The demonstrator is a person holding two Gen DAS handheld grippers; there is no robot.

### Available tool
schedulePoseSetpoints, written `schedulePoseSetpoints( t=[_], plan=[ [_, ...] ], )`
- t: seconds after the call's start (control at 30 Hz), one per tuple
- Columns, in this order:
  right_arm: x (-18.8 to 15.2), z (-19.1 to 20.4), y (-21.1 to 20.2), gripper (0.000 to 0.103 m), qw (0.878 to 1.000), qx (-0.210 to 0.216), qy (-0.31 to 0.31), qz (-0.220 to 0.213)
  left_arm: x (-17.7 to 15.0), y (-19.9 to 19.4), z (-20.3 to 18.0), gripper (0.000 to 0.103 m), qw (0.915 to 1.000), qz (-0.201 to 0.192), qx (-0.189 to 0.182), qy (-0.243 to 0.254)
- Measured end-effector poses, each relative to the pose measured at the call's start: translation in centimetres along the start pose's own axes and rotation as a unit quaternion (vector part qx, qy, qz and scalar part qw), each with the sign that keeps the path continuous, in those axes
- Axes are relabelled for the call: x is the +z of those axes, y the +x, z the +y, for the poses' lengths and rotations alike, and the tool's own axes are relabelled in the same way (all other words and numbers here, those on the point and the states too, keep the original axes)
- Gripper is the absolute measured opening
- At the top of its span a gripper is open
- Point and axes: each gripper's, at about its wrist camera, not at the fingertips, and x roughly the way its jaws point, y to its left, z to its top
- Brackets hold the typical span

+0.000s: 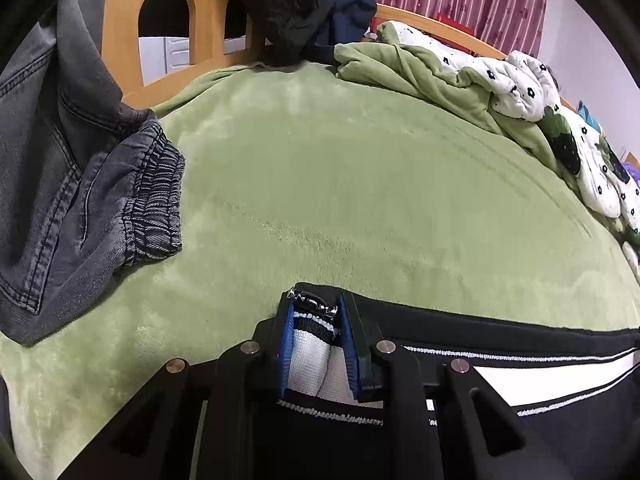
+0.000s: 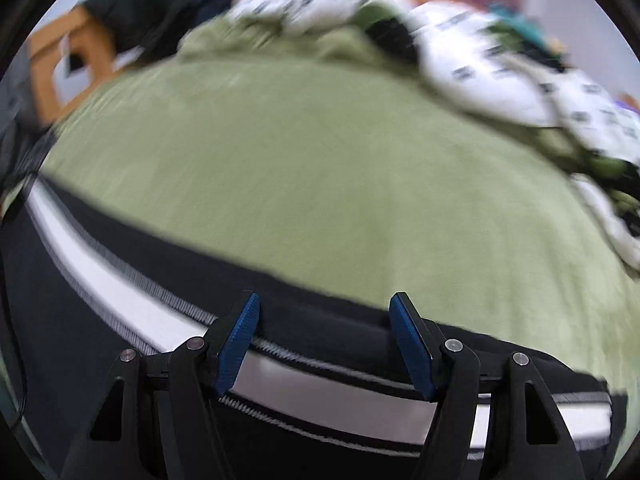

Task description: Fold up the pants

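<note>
The black track pants [image 1: 540,412] carried a white side stripe edged in dashed stitching and lay flat along the near edge of the green fleece blanket [image 1: 340,184], their long axis running left to right. The left gripper [image 1: 316,332] was clamped on a bunched end of the pants, where a metal zipper pull showed. The right gripper [image 2: 326,340] hovered with jaws wide over the stripe, gripping nothing. Grey jeans [image 1: 80,168] lay at left.
</note>
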Motion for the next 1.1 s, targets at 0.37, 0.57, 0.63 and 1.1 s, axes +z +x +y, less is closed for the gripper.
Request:
schedulePoseSetpoints(
  t=[0.37,0.57,0.63,1.1],
  plan=[
    [0.4,0.2,-2.4,0.005,0.998,-0.004,-0.021,-0.065,-0.1,-1.3,0.8,0.021,0.9993,-0.031,-0.005,-0.021],
    [-0.9,0.5,0.4,0.012,0.998,-0.021,0.011,-0.066,0.1,-0.1,-0.7,0.039,0.9984,-0.001,0.055,0.017],
    [-1.3,-0.6,-1.3,0.024,0.996,-0.020,0.043,-0.076,0.1,-1.0,-1.1,0.048,0.9961,0.004,0.084,0.025],
    [-5.5,-9.0,-1.5,0.044,0.973,-0.113,0.180,-0.090,-3.7,-0.1,-17.6,0.066,0.9862,0.044,-0.035,0.156]
  ],
)
